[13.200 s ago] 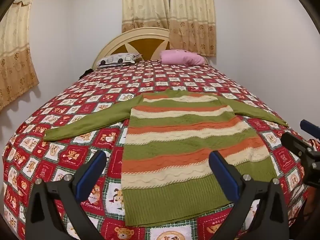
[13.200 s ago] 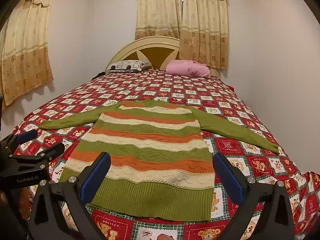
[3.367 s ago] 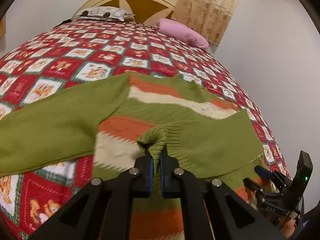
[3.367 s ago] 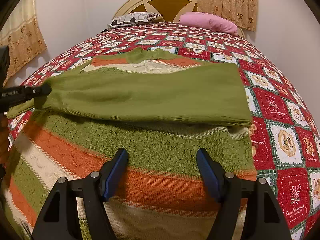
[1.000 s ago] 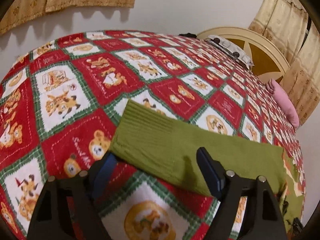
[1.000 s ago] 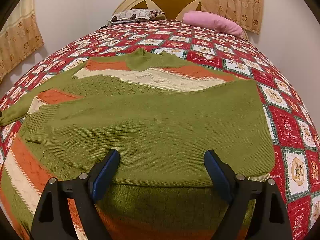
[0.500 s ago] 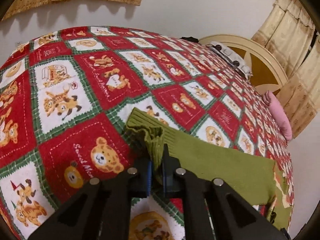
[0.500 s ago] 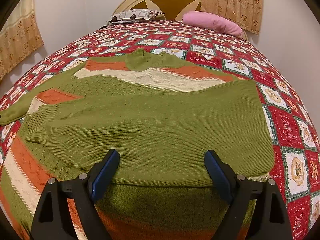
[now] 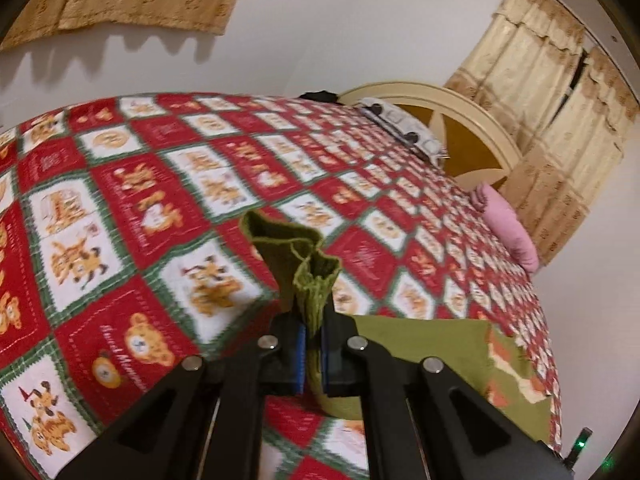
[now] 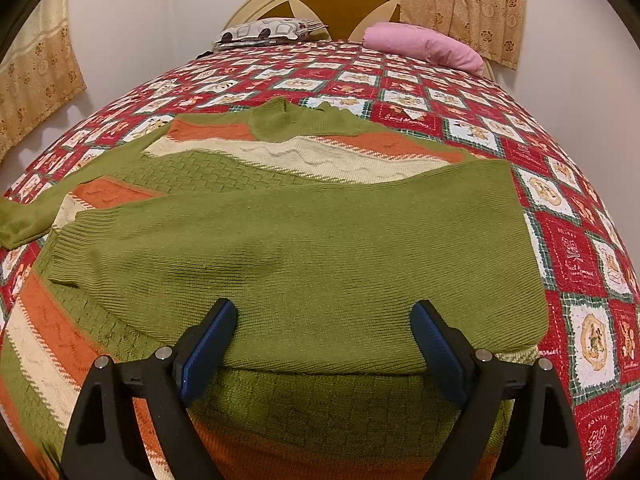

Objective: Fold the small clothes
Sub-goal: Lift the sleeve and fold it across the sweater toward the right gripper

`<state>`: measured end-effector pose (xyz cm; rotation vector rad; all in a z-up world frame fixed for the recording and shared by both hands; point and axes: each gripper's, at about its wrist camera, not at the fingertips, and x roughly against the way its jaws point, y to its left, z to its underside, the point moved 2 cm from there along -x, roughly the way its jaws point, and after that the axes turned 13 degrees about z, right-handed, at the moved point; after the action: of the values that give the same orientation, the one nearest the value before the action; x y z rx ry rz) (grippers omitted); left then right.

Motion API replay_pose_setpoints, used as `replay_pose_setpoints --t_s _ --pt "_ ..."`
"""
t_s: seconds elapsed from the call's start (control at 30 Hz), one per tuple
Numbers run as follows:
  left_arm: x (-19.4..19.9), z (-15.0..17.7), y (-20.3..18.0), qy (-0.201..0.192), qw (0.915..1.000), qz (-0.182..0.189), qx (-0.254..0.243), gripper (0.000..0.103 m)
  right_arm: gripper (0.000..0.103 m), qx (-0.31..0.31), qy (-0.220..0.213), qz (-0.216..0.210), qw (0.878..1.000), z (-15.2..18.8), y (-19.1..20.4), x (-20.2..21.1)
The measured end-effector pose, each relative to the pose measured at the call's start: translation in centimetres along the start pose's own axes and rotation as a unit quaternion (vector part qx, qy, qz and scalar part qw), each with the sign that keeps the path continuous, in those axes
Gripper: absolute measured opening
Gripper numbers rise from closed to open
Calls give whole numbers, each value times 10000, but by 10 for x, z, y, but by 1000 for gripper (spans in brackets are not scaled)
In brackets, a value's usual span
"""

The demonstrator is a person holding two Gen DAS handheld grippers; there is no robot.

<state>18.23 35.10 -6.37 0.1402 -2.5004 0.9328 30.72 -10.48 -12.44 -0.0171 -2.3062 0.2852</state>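
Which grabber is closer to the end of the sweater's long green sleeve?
Left. The left gripper is shut on the sleeve cuff, lifting it off the bedspread. The right gripper hovers open over the sweater body, well away from that cuff.

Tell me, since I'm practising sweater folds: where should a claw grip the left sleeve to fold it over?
At the ribbed cuff, from the outer end. It is the sleeve's free tip, so the sleeve follows across the sweater. The left claw is shut on it there.

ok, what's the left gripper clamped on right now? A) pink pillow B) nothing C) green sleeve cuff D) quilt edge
C: in the left wrist view the left gripper is shut on the sweater's green sleeve cuff, which bunches up above its pads.
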Motion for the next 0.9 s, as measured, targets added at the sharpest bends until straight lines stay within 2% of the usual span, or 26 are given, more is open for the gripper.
replay_pose_setpoints --t_s 0.17,0.57,0.9 --pt "-4 -3 -32 89 9991 386 -178 5 90 -3 -2 2 10000 0 0 0" --pt "-16 -1 -108 216 9928 998 -626 5 90 -14 -3 -3 10000 0 -1 1" --pt "-31 11 -189 373 9810 1655 -943 5 90 -18 -6 0 10000 0 -1 1"
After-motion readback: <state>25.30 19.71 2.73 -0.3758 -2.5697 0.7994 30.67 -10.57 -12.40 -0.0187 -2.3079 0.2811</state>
